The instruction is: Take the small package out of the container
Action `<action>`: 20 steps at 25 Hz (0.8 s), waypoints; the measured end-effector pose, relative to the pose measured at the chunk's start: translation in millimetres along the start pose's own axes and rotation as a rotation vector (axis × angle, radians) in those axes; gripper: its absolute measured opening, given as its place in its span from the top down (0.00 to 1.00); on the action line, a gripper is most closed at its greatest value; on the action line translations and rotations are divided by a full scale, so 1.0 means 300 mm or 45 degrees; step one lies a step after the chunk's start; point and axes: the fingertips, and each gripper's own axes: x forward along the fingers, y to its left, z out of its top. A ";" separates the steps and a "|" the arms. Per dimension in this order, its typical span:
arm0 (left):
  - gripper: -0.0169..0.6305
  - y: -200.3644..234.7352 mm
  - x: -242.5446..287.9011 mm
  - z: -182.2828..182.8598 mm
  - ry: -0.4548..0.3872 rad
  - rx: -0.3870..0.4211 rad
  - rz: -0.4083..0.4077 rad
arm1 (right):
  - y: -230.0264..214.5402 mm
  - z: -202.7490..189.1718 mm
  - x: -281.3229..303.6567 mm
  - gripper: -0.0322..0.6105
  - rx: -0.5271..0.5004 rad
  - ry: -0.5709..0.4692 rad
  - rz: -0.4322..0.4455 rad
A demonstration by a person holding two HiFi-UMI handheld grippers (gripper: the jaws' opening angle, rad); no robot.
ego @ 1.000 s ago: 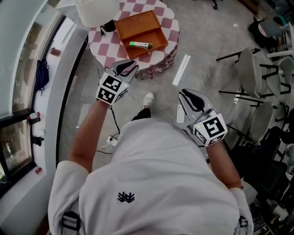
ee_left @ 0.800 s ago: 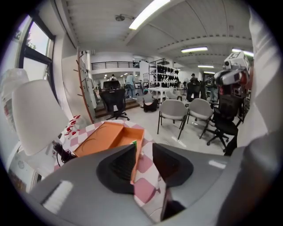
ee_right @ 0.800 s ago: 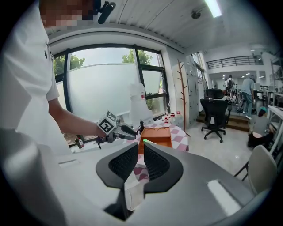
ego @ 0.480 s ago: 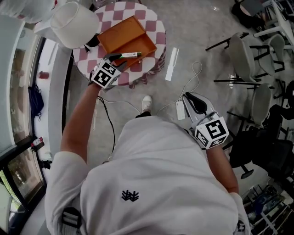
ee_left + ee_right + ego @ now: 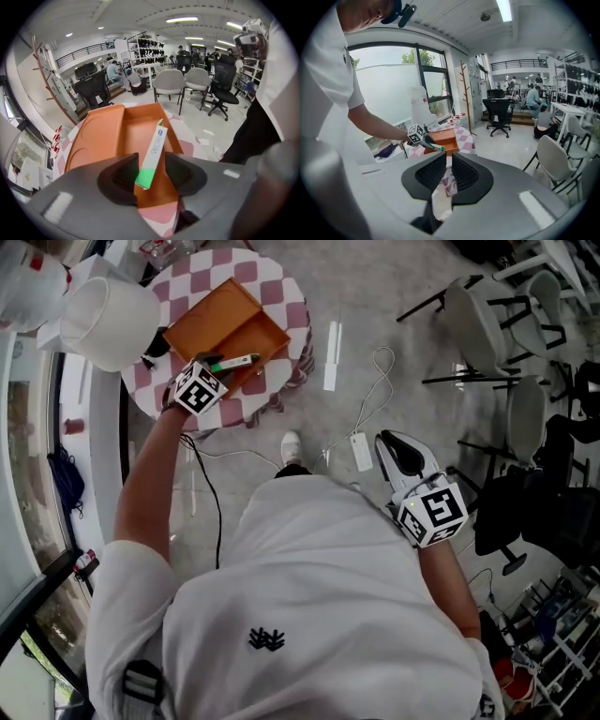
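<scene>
Checkered desk (image 5: 292,298) by the window: you brought the left gripper (image 5: 151,171) down over the orange container (image 5: 101,136), its jaws just opened wide astride the small package (image 5: 156,147) lying inside, ungripped, while the right gripper (image 5: 449,169) hung back, jaws near-closed, empty.

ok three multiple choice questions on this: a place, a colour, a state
1. The slim white-and-green cardboard package lies?
A) in the open orange box
B) on the floor
C) on a chair
2. The round checked tablecloth is?
A) blue and yellow
B) pink and white
C) black and green
3. The left gripper has its jaws?
A) shut on nothing
B) out of view
C) apart, flanking the package's green end
Key: 1 A, the box holds it; 2 B, its checks show; 3 C, the jaws have just been opening, green end between them.
</scene>
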 end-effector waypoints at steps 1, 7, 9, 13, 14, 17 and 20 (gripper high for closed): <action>0.65 0.001 0.012 -0.001 0.014 0.011 -0.006 | -0.009 -0.002 -0.005 0.89 0.008 0.000 -0.011; 0.66 0.006 0.063 -0.017 0.083 0.038 0.004 | -0.042 -0.025 -0.019 0.89 0.041 0.010 -0.037; 0.69 0.008 0.065 -0.018 0.088 0.036 0.012 | -0.047 -0.029 -0.022 0.89 0.048 0.008 -0.038; 0.73 0.023 0.066 0.000 0.058 0.007 0.021 | -0.055 -0.033 -0.019 0.89 0.053 0.004 -0.032; 0.73 0.027 0.062 0.005 0.051 -0.007 0.025 | -0.057 -0.034 -0.021 0.89 0.054 0.003 -0.030; 0.73 0.035 0.038 0.019 0.037 -0.053 0.049 | -0.064 -0.040 -0.035 0.89 0.056 -0.001 -0.026; 0.73 0.037 0.008 0.031 0.021 -0.104 0.071 | -0.071 -0.054 -0.056 0.89 0.056 -0.012 -0.023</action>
